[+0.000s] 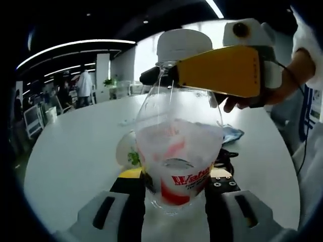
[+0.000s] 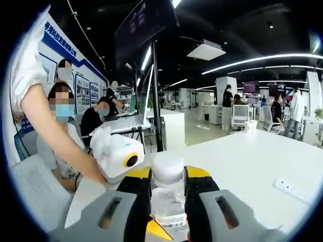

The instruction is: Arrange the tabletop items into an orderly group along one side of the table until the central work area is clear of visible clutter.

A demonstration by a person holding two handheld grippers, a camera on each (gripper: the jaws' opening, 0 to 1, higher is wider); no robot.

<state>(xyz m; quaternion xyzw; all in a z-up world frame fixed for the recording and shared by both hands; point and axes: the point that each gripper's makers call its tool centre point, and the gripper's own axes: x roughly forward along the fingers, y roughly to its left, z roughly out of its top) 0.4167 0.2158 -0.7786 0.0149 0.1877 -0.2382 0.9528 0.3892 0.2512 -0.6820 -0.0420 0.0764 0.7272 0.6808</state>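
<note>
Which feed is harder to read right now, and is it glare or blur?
Left gripper view is harder: the clear bottle sits close to the lens, blurs and warps the table behind it, and the window behind its white cap is blown out. Right gripper view is sharper on the cap; ceiling strips glare, straight lines bow toward the edge.

A clear bottle [image 1: 179, 151] with a white cap [image 1: 183, 44] and red label lettering is seen over a white table [image 1: 75, 151]. The right gripper [image 1: 166, 75] is coloured yellow and black; the left gripper [image 1: 174, 199] black, grey and yellow. A blue cloth [image 1: 232, 134] and white-green object [image 1: 128, 149] are seen.
</note>
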